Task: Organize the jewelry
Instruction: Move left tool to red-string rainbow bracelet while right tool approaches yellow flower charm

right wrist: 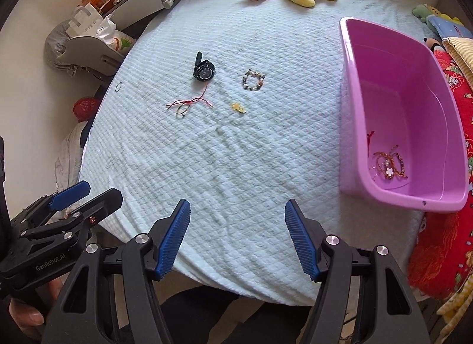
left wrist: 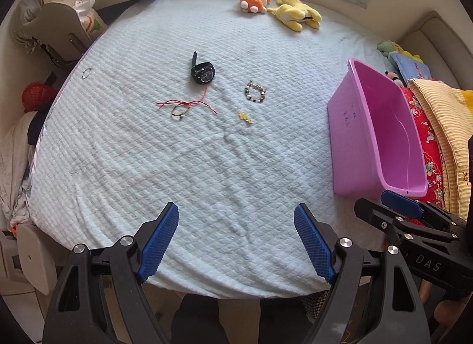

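On the pale blue bedspread (left wrist: 207, 166) lie a black watch (left wrist: 203, 72), a red string bracelet (left wrist: 189, 103), a beaded bracelet (left wrist: 254, 93), a small yellow charm (left wrist: 246, 117) and a thin ring-like bracelet (left wrist: 86, 73) far left. In the right wrist view the same watch (right wrist: 204, 72), beaded bracelet (right wrist: 253, 80) and charm (right wrist: 238, 108) show. The pink tub (right wrist: 351, 107) at right holds several bracelets (right wrist: 388, 165). My left gripper (left wrist: 236, 240) hangs open and empty over the near bed edge. Beside it, my right gripper (right wrist: 238, 236) is open and empty too.
Two plush toys, orange (left wrist: 254, 1) and yellow (left wrist: 295, 12), lie at the far end of the bed. Folded red and yellow-striped bedding (left wrist: 437, 125) is stacked behind the tub. A grey shelf with bags (right wrist: 97, 33) stands off the bed's left side. A person's legs show below.
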Tool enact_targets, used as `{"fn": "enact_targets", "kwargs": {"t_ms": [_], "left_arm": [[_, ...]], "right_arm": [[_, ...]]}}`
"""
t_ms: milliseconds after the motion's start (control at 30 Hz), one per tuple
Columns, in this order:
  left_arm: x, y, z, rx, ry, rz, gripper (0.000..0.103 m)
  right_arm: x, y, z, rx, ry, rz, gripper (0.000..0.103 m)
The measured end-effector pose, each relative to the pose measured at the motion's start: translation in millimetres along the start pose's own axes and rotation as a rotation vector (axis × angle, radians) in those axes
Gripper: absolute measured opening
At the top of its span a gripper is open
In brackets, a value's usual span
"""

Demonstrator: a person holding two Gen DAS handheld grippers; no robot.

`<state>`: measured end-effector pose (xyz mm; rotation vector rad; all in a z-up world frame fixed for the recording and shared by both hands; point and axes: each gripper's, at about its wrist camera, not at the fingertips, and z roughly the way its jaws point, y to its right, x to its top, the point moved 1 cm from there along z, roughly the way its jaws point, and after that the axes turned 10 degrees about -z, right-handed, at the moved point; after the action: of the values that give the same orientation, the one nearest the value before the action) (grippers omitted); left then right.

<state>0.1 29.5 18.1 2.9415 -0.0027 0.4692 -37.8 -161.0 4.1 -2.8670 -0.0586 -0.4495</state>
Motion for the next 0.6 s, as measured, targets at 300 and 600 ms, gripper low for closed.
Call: {"fn": "enact_targets", "kwargs": {"t_ms": [300,600], "left_arm": [[22.4,-81.3,1.0,-0.012,0.038,0.062,0.079],[47.5,-114.4,32.3,-0.019,0.047,0.02,0.082]], "right_arm": [[1.3,-73.1,25.7,-0.034,0.037,0.085,0.064],[20.7,-90.1,63.5,-0.051,0.025,0.041,0.064]]}}
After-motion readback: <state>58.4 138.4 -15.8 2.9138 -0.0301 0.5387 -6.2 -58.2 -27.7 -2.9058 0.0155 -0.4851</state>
